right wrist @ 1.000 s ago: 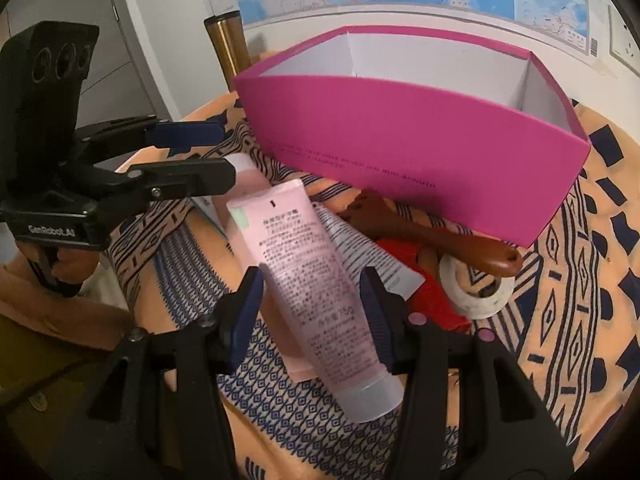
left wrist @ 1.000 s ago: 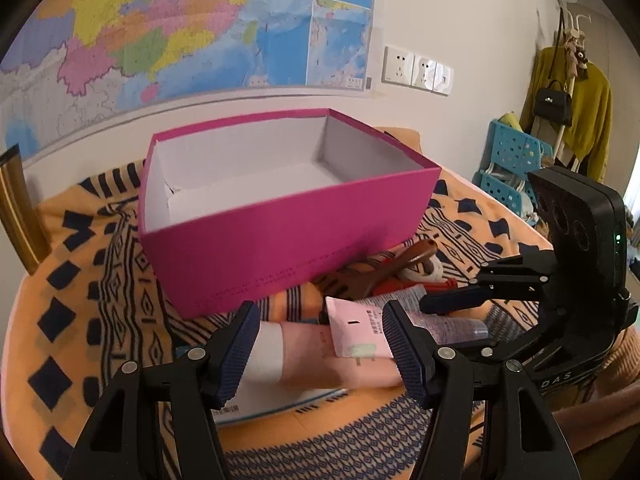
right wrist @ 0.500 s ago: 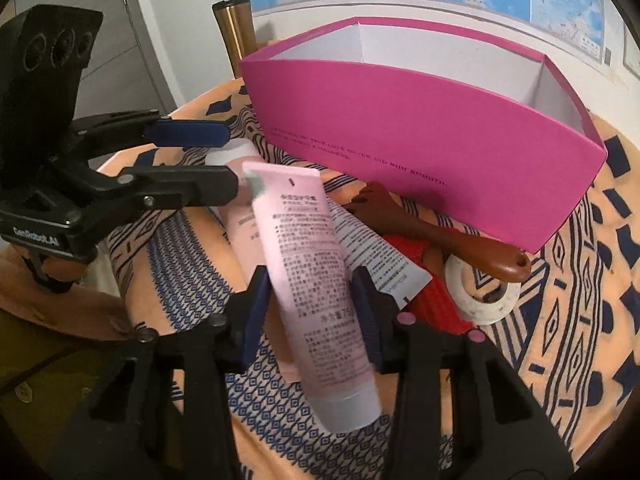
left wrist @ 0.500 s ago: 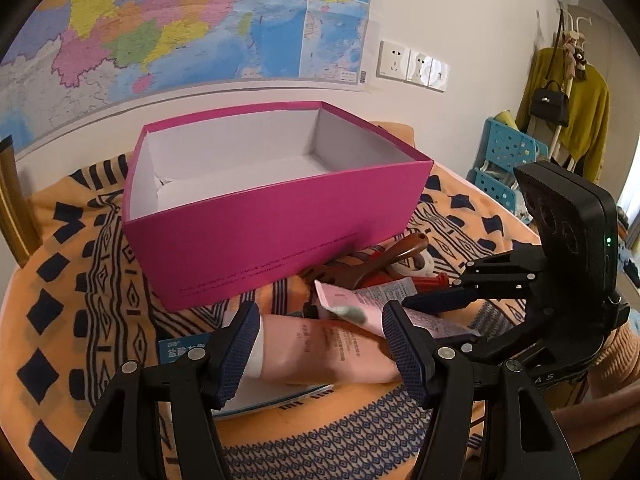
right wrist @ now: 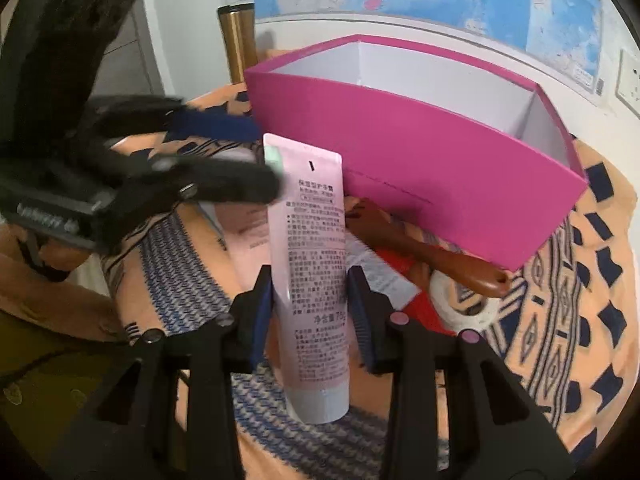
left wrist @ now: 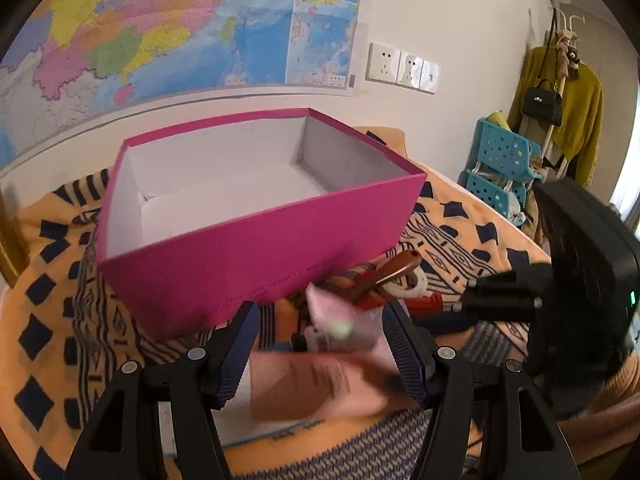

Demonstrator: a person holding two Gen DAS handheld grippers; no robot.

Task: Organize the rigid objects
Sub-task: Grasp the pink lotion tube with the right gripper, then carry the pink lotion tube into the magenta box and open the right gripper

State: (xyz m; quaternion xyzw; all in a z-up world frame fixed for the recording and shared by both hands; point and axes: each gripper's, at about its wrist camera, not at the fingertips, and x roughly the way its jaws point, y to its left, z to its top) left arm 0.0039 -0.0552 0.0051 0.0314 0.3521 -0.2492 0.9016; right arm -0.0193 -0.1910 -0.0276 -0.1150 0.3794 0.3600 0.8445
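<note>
My right gripper [right wrist: 312, 312] is shut on a pale pink tube [right wrist: 310, 264] and holds it raised off the cloth, crimped end pointing at the open pink box [right wrist: 420, 152]. The tube's end shows in the left wrist view [left wrist: 340, 318]. My left gripper [left wrist: 324, 348] is open, its fingers either side of a second pink tube [left wrist: 312, 384] lying blurred on the cloth, in front of the pink box [left wrist: 256, 268], which looks empty. A brown wooden brush [right wrist: 440, 256], a red item [right wrist: 420, 300] and a tape roll [right wrist: 468, 304] lie by the box.
A patterned orange cloth [left wrist: 52, 320] covers the round table. A gold flask [right wrist: 238, 44] stands behind the box on the left. A blue-white booklet [left wrist: 272, 428] lies under the second tube. A blue basket rack [left wrist: 504, 164] and hanging clothes stand off to the right.
My right gripper closed on the pale pink tube and lifted it, swinging it upright toward the box. My left gripper moved forward and is motion-blurred; the tube between its fingers shifted.
</note>
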